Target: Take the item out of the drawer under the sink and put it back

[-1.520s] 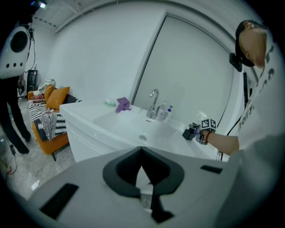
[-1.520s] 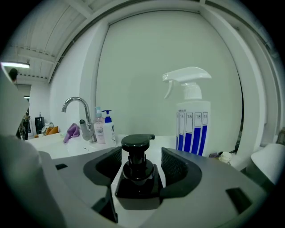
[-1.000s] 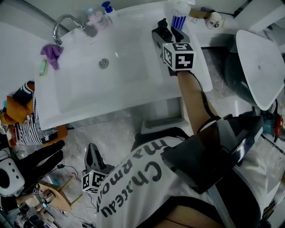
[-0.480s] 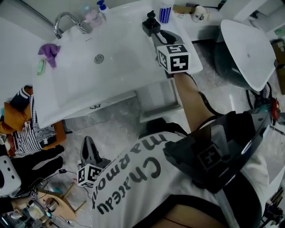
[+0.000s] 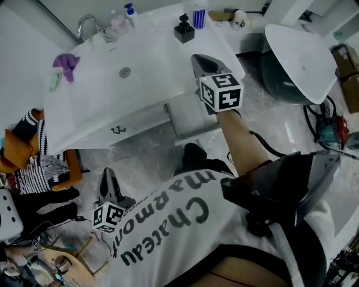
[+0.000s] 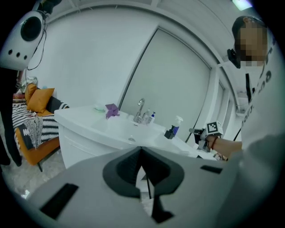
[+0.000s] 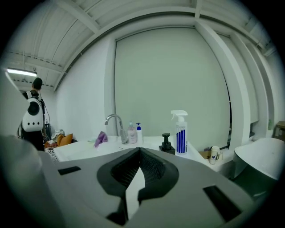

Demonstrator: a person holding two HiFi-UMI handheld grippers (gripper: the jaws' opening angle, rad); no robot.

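A black pump bottle (image 5: 184,29) stands on the white sink counter (image 5: 151,67) beside a blue-striped spray bottle (image 5: 199,15). My right gripper (image 5: 197,58) hovers over the counter's front right corner, a short way back from the pump bottle, shut with nothing between its jaws. In the right gripper view the shut gripper (image 7: 139,149) points at the pump bottle (image 7: 166,144). The left gripper (image 5: 107,180) hangs low over the floor in front of the cabinet; in its own view it (image 6: 140,148) is shut and empty. The drawer front (image 5: 120,130) shows under the basin.
A faucet (image 5: 90,25), small bottles and a purple cloth (image 5: 66,63) sit at the basin's back. A white oval bowl (image 5: 297,61) stands at the right. Striped and orange cushions (image 5: 33,168) and cables lie at the left. A grey panel (image 5: 190,115) juts out below the counter.
The right gripper let go of the black pump bottle, drew back toward the counter's front edge and shut its jaws. The bottle stays on the counter. The left gripper barely moved.
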